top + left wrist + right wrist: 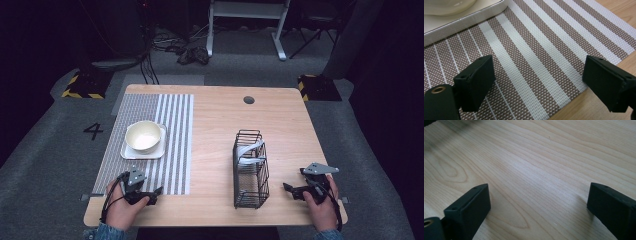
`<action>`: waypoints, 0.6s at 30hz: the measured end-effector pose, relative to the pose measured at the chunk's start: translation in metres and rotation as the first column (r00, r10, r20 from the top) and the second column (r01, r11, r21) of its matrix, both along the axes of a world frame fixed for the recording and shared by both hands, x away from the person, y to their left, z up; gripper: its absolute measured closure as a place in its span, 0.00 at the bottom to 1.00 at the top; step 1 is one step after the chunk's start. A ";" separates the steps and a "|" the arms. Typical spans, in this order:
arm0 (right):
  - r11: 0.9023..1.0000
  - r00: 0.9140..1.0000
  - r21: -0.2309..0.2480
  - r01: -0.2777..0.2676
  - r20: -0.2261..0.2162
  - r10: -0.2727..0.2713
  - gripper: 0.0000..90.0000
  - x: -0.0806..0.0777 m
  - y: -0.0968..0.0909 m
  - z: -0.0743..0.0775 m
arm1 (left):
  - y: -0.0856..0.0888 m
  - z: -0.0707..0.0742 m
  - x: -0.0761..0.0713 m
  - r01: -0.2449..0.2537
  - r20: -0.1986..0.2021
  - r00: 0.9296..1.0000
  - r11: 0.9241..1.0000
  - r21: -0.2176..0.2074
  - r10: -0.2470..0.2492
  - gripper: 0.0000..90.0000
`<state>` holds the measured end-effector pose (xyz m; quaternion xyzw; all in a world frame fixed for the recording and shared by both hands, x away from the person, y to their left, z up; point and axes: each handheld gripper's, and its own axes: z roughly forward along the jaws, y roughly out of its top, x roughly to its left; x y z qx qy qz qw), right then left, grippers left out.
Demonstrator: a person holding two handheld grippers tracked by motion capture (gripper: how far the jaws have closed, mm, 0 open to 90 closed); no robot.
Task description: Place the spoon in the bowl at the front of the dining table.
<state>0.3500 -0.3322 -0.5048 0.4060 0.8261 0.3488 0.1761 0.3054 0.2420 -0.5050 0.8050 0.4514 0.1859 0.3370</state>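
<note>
Two grippers are sitting at the near edge of the table [220, 120], and I am watching both with their jaws standing wide and nothing between them. My left gripper [150, 194] is resting in the person's left hand [122, 210] over the near corner of the striped placemat [170, 150]; in the left gripper view its jaws are framing bare brown-and-white weave, with the mat's edge and the wood showing by the right jaw. My right gripper [295, 192] is lying in the right hand [322, 207] near the table's right corner, and the right gripper view is showing plain wood grain between its jaws. Between the two hands, closer to the right one, a black wire rack [250, 170] is standing with pale plates [250, 152] upright inside it. Farther back on the mat, a cream bowl [143, 136] is sitting on a square white plate [131, 152], well apart from my left gripper.
</note>
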 end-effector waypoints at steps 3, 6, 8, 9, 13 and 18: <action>1.000 1.000 0.000 0.000 0.000 0.000 0.05 0.000 0.000 0.000 | 0.000 0.000 0.000 -0.001 -0.001 1.000 1.000 -0.001 0.001 0.12; 1.000 1.000 0.001 0.003 -0.001 -0.003 0.05 0.000 0.000 0.000 | 0.000 0.000 0.000 -0.001 -0.002 1.000 1.000 -0.004 0.001 0.12; 1.000 1.000 0.000 0.004 -0.001 -0.004 0.05 0.000 0.000 0.000 | 0.000 0.000 0.000 0.001 -0.001 1.000 1.000 -0.004 -0.001 0.12; 1.000 1.000 0.001 0.004 -0.001 -0.004 0.05 0.000 0.000 0.000 | 0.000 0.000 0.000 0.000 -0.001 1.000 1.000 -0.005 0.000 0.12; 1.000 1.000 0.000 0.004 -0.001 -0.004 0.05 0.000 0.000 0.000 | 0.000 0.000 0.000 0.002 -0.004 1.000 1.000 0.000 -0.002 0.12; 1.000 1.000 0.001 0.003 -0.001 -0.003 0.05 0.000 0.000 0.000 | -0.007 0.007 -0.001 0.016 0.000 1.000 0.999 0.029 -0.016 0.21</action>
